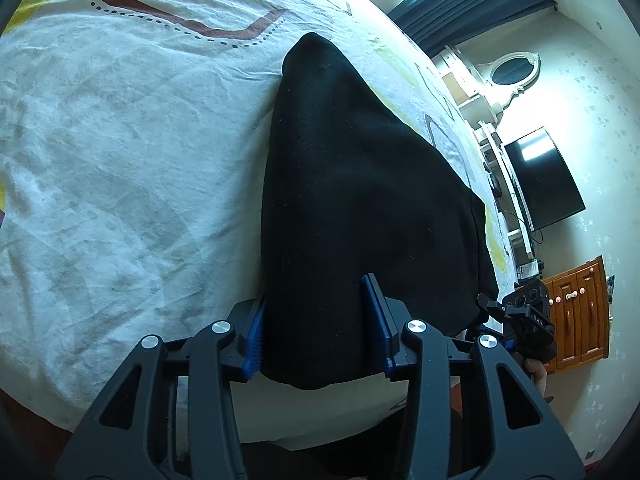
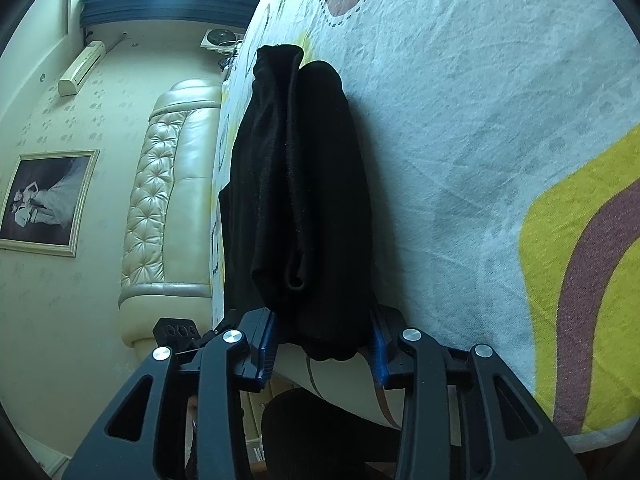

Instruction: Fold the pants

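The black pants lie folded lengthwise on the white patterned bedsheet, near the bed's front edge. My left gripper is open, its blue-padded jaws on either side of the pants' near end. In the right wrist view the pants show as a thick layered bundle. My right gripper is open, its jaws around the other near end of the fabric. The right gripper also shows in the left wrist view at the pants' right corner.
The bedsheet has yellow and maroon shapes. A cream tufted headboard stands at one end. A television, a white dresser with mirror and a wooden cabinet line the wall beyond the bed.
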### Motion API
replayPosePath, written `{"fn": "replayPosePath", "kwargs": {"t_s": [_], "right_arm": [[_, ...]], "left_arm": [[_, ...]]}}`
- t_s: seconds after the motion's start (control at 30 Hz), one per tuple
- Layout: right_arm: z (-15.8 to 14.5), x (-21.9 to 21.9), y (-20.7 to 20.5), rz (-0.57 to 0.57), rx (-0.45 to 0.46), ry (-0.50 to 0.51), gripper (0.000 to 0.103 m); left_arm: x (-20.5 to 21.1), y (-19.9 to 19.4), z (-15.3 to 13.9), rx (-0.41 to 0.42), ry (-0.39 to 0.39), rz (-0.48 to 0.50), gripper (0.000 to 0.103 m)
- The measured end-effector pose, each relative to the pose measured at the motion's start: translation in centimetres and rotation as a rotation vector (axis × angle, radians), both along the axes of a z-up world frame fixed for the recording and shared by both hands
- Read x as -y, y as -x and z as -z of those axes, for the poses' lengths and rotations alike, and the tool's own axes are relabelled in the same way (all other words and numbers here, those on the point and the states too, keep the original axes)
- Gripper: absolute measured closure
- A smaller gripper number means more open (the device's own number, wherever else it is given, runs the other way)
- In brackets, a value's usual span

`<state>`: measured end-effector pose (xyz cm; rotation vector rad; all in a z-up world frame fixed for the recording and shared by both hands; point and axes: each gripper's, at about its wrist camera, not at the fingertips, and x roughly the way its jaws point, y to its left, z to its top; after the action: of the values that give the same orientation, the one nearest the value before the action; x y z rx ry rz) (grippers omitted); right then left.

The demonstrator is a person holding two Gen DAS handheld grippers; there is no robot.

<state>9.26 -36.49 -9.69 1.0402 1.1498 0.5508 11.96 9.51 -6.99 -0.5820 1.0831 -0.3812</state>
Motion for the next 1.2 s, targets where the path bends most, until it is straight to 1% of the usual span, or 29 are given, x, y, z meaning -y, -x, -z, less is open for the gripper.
{"fn": "replayPosePath", "kwargs": {"t_s": [0.07,0.13,0.3,0.4,0.5,0.53,0.6,0.63,0.67,0.7,0.73,0.8,0.87,0.9,1.0,1.1,1.2], "right_arm": [[-0.2,0.2,-0.1,-0.012,0.011,0.002,0.059],[-0.6,0.4,-0.3,-0.025,0.027,0.012,0.052],[-1.3,1.9,-1.2,0.005,0.061,0.031,0.041],[-1.4,2.2,-2.4,-0.009,0.081,0.036,0.039],[-1.0,2.2,-3.6,-0.006,0.097,0.002,0.038],[-0.8,2.2,-3.9,-0.007,0.100,-0.011,0.038],[-0.5,1.8,-4.8,-0.018,0.102,-0.019,0.038],[-0.4,1.7,-5.2,-0.024,0.103,-0.022,0.038],[-0.4,1.6,-5.4,-0.028,0.106,-0.022,0.039],[-0.4,1.6,-5.6,-0.029,0.106,-0.009,0.051],[-0.2,1.5,-5.7,-0.036,0.093,0.017,0.060],[0.3,1.7,-5.6,-0.034,0.082,0.004,0.065],[0.7,2.0,-5.4,-0.034,0.085,-0.017,0.067],[0.8,2.2,-5.4,-0.034,0.086,-0.022,0.068],[1.0,2.4,-5.4,-0.037,0.086,-0.043,0.070],[0.9,2.7,-5.2,-0.036,0.091,-0.049,0.070],[0.9,2.8,-5.1,-0.037,0.088,-0.052,0.070]], "left_arm": [[-0.1,-0.2,-0.2,0.004,0.021,0.018,0.056],[-0.4,-0.5,-0.3,-0.009,0.074,0.034,0.047],[-1.3,-1.1,0.0,-0.016,0.175,0.034,0.042],[-1.5,-1.6,0.1,-0.014,0.189,0.044,0.041],[-2.1,-2.1,0.3,-0.010,0.264,0.050,0.037],[-2.2,-2.2,0.3,-0.012,0.276,0.050,0.036],[-2.3,-2.6,0.5,-0.012,0.273,0.055,0.036],[-2.3,-2.8,0.4,-0.008,0.283,0.060,0.036],[-2.5,-3.0,0.5,-0.007,0.310,0.065,0.036],[-2.6,-3.0,0.6,-0.010,0.340,0.072,0.035],[-2.8,-2.9,0.6,-0.013,0.358,0.083,0.035],[-2.8,-2.6,0.7,-0.015,0.326,0.104,0.035],[-3.1,-2.3,0.9,-0.008,0.258,0.096,0.035],[-3.3,-2.3,1.1,-0.010,0.251,0.090,0.035],[-4.1,-2.4,1.1,-0.019,0.281,0.069,0.035],[-5.2,-2.4,0.4,0.008,0.288,0.037,0.035],[-5.8,-2.6,0.3,0.007,0.301,0.006,0.034]]}}
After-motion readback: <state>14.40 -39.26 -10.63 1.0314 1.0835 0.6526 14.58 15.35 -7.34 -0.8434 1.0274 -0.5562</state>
